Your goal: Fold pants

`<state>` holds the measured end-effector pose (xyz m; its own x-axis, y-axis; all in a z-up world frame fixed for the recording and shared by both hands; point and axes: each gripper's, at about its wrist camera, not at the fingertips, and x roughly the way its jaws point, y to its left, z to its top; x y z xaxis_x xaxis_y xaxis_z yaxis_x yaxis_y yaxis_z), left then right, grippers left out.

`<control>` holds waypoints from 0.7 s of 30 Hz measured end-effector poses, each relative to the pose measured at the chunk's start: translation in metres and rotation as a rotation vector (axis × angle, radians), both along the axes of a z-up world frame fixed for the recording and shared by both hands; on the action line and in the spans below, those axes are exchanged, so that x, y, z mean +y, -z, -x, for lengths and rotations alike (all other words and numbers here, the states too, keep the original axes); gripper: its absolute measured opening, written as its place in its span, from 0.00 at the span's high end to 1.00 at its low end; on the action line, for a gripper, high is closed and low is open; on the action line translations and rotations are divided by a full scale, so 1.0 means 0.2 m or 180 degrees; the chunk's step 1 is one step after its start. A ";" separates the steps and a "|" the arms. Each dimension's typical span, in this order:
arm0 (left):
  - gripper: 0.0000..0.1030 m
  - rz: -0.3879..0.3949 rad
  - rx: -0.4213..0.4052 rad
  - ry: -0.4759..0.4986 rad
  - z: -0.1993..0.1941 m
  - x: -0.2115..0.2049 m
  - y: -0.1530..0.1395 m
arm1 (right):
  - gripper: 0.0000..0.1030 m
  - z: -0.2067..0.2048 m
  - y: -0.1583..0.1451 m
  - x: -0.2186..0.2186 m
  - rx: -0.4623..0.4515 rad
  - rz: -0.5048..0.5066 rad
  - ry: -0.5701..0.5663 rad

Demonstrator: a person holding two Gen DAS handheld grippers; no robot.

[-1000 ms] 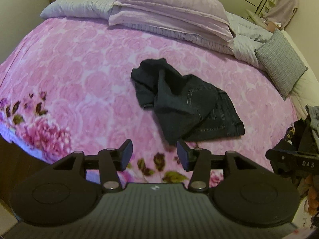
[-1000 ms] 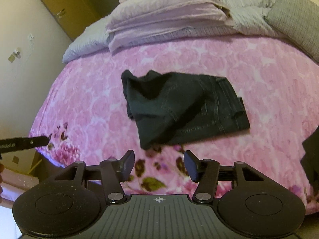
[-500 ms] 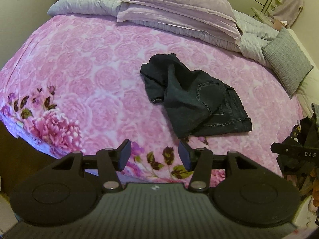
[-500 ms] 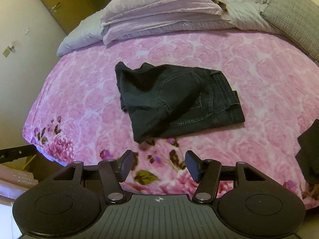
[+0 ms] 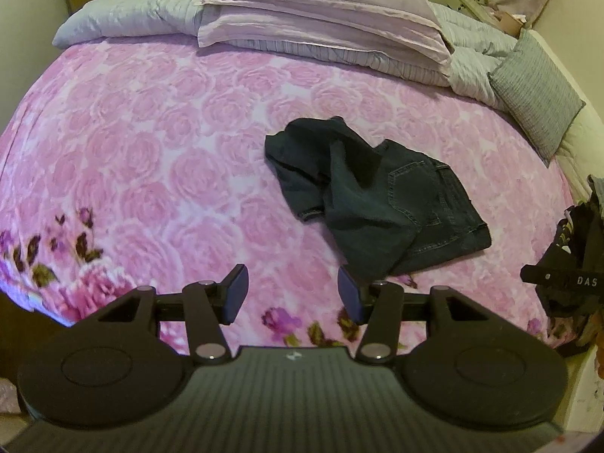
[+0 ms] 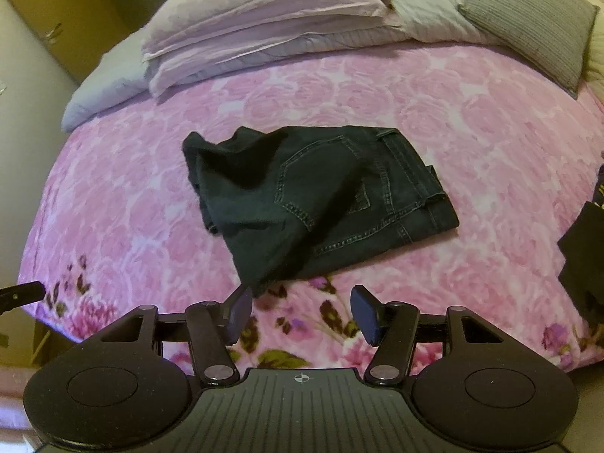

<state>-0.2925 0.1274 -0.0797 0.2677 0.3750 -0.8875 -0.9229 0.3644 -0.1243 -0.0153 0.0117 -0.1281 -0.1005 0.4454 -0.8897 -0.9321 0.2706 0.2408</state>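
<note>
Dark denim pants (image 5: 377, 196) lie crumpled in a loose heap on the pink rose bedspread (image 5: 151, 151), back pocket up, legs bunched toward the left. In the right wrist view the same pants (image 6: 313, 196) lie just beyond the fingers. My left gripper (image 5: 292, 294) hangs open over the bed's near edge, short of the heap's near corner, holding nothing. My right gripper (image 6: 302, 315) is open too, empty, with its left fingertip close below the pants' near corner. The right gripper's black body (image 5: 562, 283) shows at the right edge of the left wrist view.
Lilac pillows and folded bedding (image 5: 321, 19) are stacked at the bed's head, with a grey ribbed cushion (image 5: 536, 90) at the far right. A dark garment (image 6: 585, 249) hangs at the right edge. A wall and wooden door (image 6: 49, 26) stand on the left.
Both grippers have risen and tilted, so the pants sit further up the bed in view. The pants themselves have not moved, and both grippers stay open.
</note>
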 end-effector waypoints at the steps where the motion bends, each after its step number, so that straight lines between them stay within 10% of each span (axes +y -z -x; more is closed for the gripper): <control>1: 0.54 0.0006 0.0006 0.0029 0.01 0.04 0.01 | 0.46 0.01 0.00 0.02 -0.0011 0.0009 0.0045; 21: 0.53 0.0078 0.0088 0.0195 0.21 0.78 0.36 | 0.46 -0.02 0.12 0.45 -0.0201 0.0113 0.0768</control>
<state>-0.3339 0.2824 -0.1517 0.2648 0.3366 -0.9037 -0.9021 0.4175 -0.1088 -0.0107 0.1021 -0.1519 0.0613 0.4182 -0.9063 -0.8525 0.4942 0.1704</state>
